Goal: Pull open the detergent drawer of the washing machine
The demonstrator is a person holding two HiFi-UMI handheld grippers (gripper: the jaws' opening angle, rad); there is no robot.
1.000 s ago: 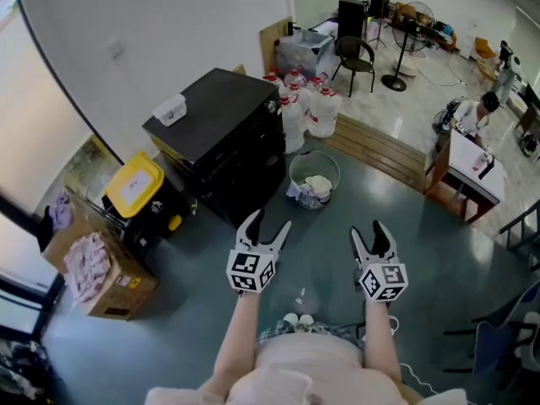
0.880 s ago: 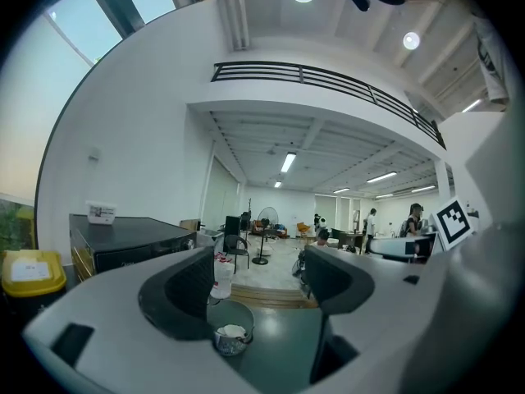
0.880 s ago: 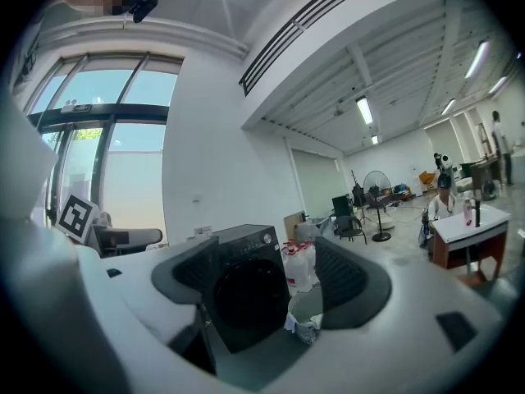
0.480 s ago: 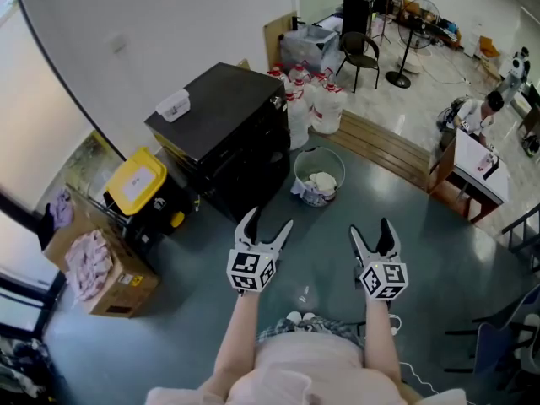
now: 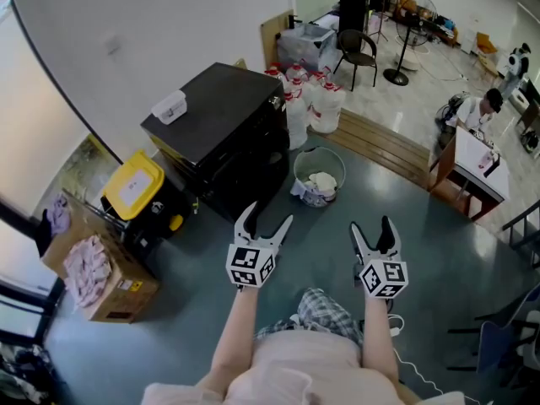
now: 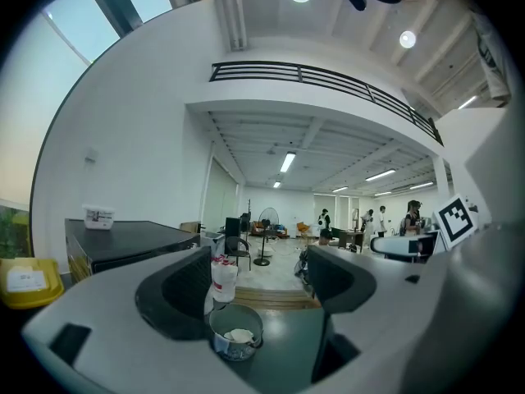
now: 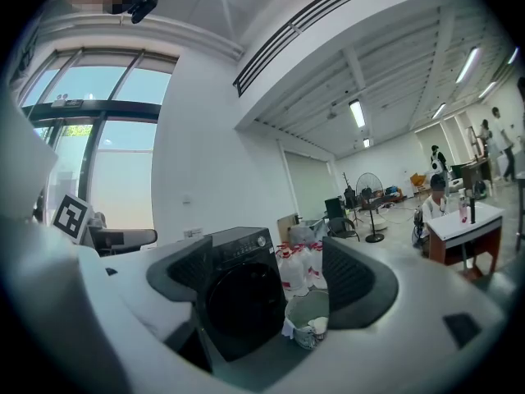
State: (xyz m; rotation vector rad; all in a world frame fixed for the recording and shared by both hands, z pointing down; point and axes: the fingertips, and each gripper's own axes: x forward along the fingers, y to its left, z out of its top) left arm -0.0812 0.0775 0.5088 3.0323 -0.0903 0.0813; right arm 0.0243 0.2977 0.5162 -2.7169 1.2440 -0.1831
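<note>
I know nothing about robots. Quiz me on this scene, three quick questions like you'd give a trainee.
1. True or false: the left gripper and the right gripper are both clamped on the black front-loading washing machine.
2. What sits on top of the washing machine? A) a small white box B) a red kettle C) a folded towel
3. Fill in: in the right gripper view, the round grey bucket stands to the machine's ____ side.
Key: 1 false: both hover short of it, jaws apart, having just been opening, nothing between them. 2 A. 3 right.
</note>
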